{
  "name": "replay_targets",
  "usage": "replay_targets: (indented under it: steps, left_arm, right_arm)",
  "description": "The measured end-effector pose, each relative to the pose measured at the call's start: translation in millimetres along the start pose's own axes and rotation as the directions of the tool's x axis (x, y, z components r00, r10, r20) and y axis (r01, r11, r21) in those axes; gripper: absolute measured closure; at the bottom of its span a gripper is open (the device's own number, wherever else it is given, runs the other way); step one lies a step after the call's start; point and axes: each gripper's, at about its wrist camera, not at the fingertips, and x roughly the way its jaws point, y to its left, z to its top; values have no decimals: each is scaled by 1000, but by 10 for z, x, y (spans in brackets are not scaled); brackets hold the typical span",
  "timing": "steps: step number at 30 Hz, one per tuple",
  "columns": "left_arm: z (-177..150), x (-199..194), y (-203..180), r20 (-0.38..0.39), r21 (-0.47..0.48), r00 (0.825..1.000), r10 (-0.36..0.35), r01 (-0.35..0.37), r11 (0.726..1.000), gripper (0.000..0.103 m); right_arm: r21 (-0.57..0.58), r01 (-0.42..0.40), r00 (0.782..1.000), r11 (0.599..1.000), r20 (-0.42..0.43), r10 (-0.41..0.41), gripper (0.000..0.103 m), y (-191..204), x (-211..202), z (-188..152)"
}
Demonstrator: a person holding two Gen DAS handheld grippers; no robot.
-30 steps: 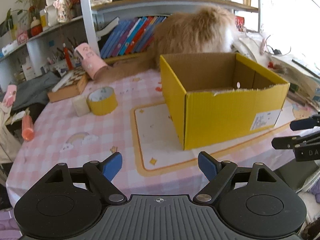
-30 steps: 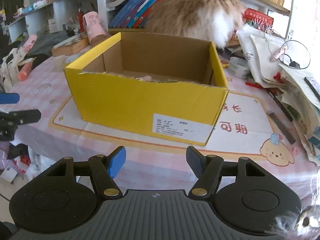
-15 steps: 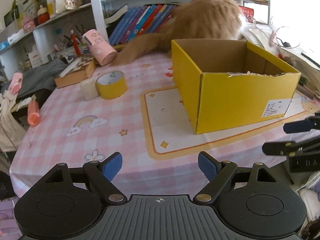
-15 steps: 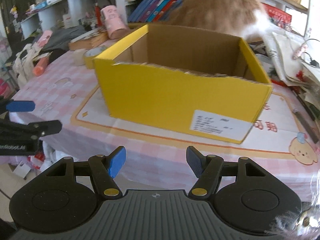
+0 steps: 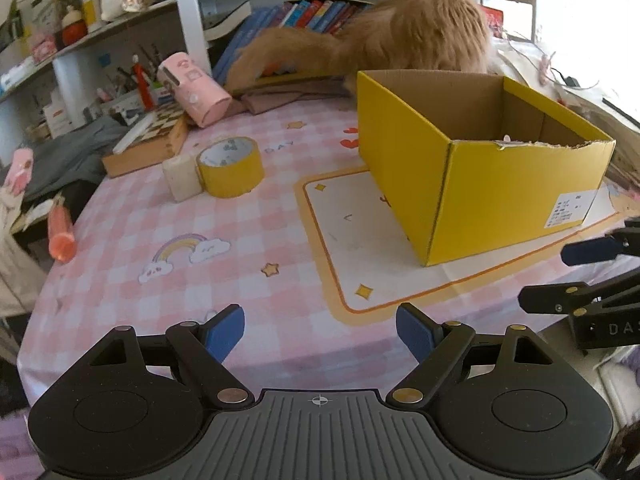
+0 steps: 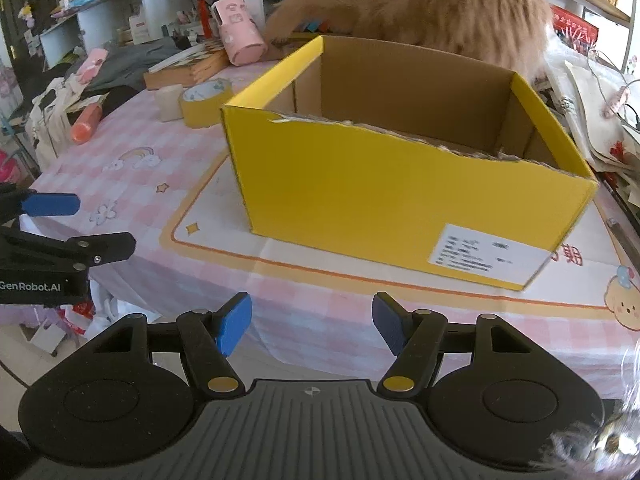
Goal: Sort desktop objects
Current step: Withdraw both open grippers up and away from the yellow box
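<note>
Left gripper (image 5: 320, 330): I see it spread, empty.
Right gripper (image 6: 312, 326): spread, empty.
Yellow box (image 5: 476, 184): upright on tablecloth (image 5: 240, 240).
Tape roll (image 5: 230, 166): touching white block (image 5: 182, 178).

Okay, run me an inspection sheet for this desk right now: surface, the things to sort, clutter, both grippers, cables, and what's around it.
Surface: pink checked tablecloth with an orange-bordered mat under the box.
Job's things: open yellow cardboard box; yellow tape roll beside a pale block; pink cylinder tipped over; orange tube at the table edge.
Clutter: checkerboard box; papers and bags right of the yellow box.
Grippers: left gripper open, empty; right gripper open, empty.
Cables: thin wire on the paper pile.
Surroundings: fluffy orange cat behind the box; bookshelf.
</note>
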Motion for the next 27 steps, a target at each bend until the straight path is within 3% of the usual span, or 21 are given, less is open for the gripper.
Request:
replay_targets:
  steps: [11, 27]
  left_arm:
    - [118, 172, 602, -31, 10, 999, -15, 15, 1000, 17]
    - [297, 393, 1297, -1, -39, 1000, 18, -18, 999, 17]
  right_arm:
    - [-69, -47, 999, 997, -5, 47, 39, 600, 301, 335]
    - [-61, -69, 998, 996, -6, 69, 39, 1005, 733, 775]
